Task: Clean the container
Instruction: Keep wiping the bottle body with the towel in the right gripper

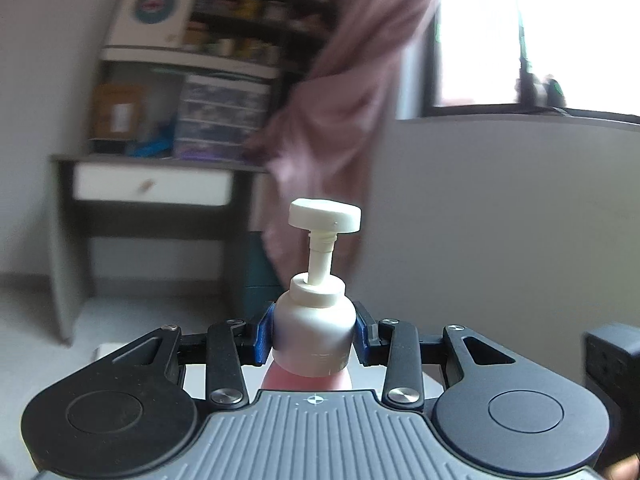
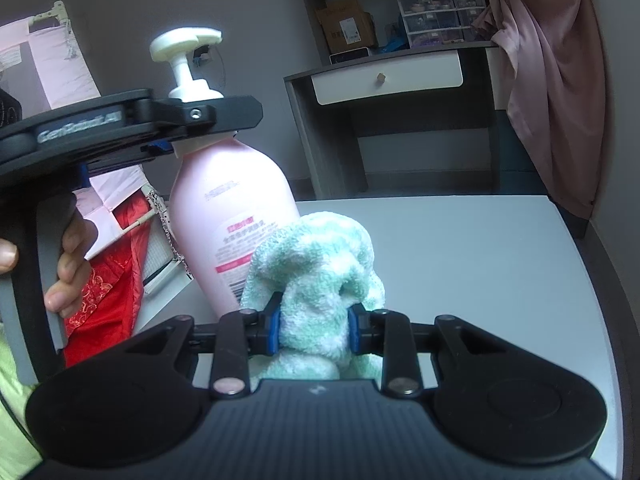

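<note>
Your left gripper (image 1: 314,334) pinches the bottle (image 2: 230,208) at its white collar, just under the pump (image 1: 324,216), blue pads pressed on both sides. That high grip likely steadies the bottle and leaves the pink body bare for wiping. In the right wrist view the bottle is at 11 o'clock from the cloth (image 2: 320,276), upright or nearly so, over the near left part of the table (image 2: 480,260); its base is hidden, so you cannot tell whether it rests there or hangs just clear.

Your right gripper (image 2: 314,326) is squeezed on the bunched mint-green cloth, with a thick wad bulging ahead of the jaws so terry, not plastic, meets the bottle. The cloth sits just beside the lower label, possibly touching.

The bottle is opaque, so its fill level cannot be read; the pump head is up. On the far desk (image 2: 400,72), clear drawers hold small items too blurred to name.
</note>
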`<state>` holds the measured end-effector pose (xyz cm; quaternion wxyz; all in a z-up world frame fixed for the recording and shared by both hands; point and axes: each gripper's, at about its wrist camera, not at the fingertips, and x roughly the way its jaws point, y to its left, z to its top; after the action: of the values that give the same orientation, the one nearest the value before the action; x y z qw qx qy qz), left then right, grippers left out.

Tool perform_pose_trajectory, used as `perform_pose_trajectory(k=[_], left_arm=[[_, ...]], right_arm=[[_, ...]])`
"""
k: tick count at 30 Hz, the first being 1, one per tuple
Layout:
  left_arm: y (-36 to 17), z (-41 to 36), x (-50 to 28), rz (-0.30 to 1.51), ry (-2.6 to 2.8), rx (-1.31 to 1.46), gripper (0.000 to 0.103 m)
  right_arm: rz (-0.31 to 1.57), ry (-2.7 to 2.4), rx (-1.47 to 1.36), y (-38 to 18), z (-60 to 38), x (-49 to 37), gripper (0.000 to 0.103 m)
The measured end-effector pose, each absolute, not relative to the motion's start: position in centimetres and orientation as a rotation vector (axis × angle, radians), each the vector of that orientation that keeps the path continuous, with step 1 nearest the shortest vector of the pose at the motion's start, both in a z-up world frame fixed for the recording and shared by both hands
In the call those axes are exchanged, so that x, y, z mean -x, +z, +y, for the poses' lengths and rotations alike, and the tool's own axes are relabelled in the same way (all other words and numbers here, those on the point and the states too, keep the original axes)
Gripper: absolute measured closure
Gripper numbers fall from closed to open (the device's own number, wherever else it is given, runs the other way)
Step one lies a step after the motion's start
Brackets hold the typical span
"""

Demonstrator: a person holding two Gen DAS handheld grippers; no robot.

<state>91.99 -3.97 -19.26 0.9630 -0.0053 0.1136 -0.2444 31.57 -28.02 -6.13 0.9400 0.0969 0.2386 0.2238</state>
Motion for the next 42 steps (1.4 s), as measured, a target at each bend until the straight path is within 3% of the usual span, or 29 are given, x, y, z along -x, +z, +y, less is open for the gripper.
perform_pose_trajectory(k=[19, 42], left_arm=[[-15.6, -6.9, -89.7, 0.305, -0.311, -0.062, 0.064], [-18.0, -4.7, -91.8, 0.331, -0.458, 0.014, 0.062]], right_arm=[[0.331, 0.473, -0.03, -2.5, -22.8, -26.5, 0.073], [0.493, 0.342, 0.119, -6.2, -19.2, -29.9, 0.073]])
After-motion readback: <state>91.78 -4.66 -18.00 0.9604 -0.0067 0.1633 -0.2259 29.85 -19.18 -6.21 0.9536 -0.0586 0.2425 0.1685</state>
